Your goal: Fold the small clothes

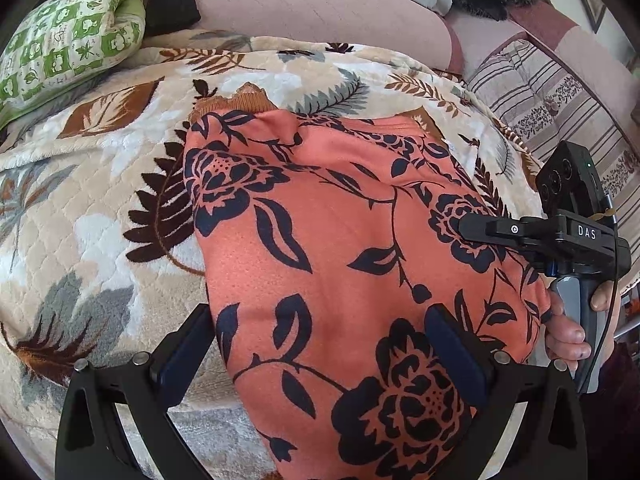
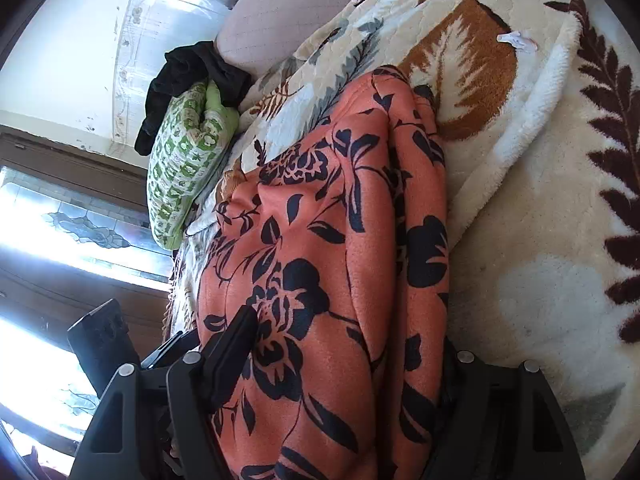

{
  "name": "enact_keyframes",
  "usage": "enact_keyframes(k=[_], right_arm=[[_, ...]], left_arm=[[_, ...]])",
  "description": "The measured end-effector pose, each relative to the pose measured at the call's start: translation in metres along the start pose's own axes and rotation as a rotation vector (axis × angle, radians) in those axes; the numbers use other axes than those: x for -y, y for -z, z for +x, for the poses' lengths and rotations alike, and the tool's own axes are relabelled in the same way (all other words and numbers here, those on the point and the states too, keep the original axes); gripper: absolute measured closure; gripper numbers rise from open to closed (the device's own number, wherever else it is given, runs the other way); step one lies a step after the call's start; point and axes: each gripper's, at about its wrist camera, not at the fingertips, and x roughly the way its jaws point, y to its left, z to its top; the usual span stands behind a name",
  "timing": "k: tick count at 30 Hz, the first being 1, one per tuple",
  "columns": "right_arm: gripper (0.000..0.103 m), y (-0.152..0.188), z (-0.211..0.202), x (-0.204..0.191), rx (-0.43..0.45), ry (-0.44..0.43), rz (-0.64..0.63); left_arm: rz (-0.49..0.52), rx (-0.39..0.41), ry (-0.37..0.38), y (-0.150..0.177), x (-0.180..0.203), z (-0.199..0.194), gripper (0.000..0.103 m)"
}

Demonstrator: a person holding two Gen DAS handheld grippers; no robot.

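Leaf-print blanket (image 1: 100, 184), both tongs — left (image 1: 320, 364), right (image 2: 344, 356) — wide open, straddling coral floral garment (image 1: 340, 240)

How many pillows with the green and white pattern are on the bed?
1. The green and white patterned pillow lies at the far left of the leaf-print blanket, beyond the orange floral garment, with dark clothing piled against it. More could be hidden under the blanket.

Left gripper (image 1: 320, 360): matte black plastic frame, silver round screws, dark navy finger pads (image 1: 456, 356). Right gripper (image 1: 464, 227): black body w/ white "DAS" lettering, green LED, grey handle, thin black cable; bare-skinned hand (image 1: 568, 336), short nails.
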Motion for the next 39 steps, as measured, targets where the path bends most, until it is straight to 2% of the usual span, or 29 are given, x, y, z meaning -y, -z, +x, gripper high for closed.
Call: enact_keyframes(k=[9, 21, 26, 30, 33, 39], right_arm=[[0.029, 0.001, 0.003, -0.002, 0.005, 0.011, -0.019], [0.030, 0.003, 0.008, -0.008, 0.003, 0.018, -0.044], [0.033, 0.004, 0.009, -0.014, -0.004, 0.043, -0.060], [0.040, 0.005, 0.009, -0.023, -0.005, 0.081, -0.073], [0.045, 0.007, 0.008, -0.034, 0.006, 0.112, -0.074], [0.050, 0.009, 0.002, -0.068, 0.037, 0.182, -0.118]], left_arm=[[-0.011, -0.027, 0.030, 0.000, -0.004, 0.007, 0.000], [-0.021, -0.020, 0.057, 0.000, -0.006, 0.009, 0.001], [-0.022, 0.002, 0.058, 0.000, -0.007, 0.006, 0.011], [-0.022, 0.030, 0.051, 0.001, -0.008, 0.001, 0.027], [-0.037, 0.049, 0.053, 0.001, -0.011, -0.002, 0.042], [-0.070, 0.058, 0.065, -0.001, -0.018, -0.010, 0.050]])
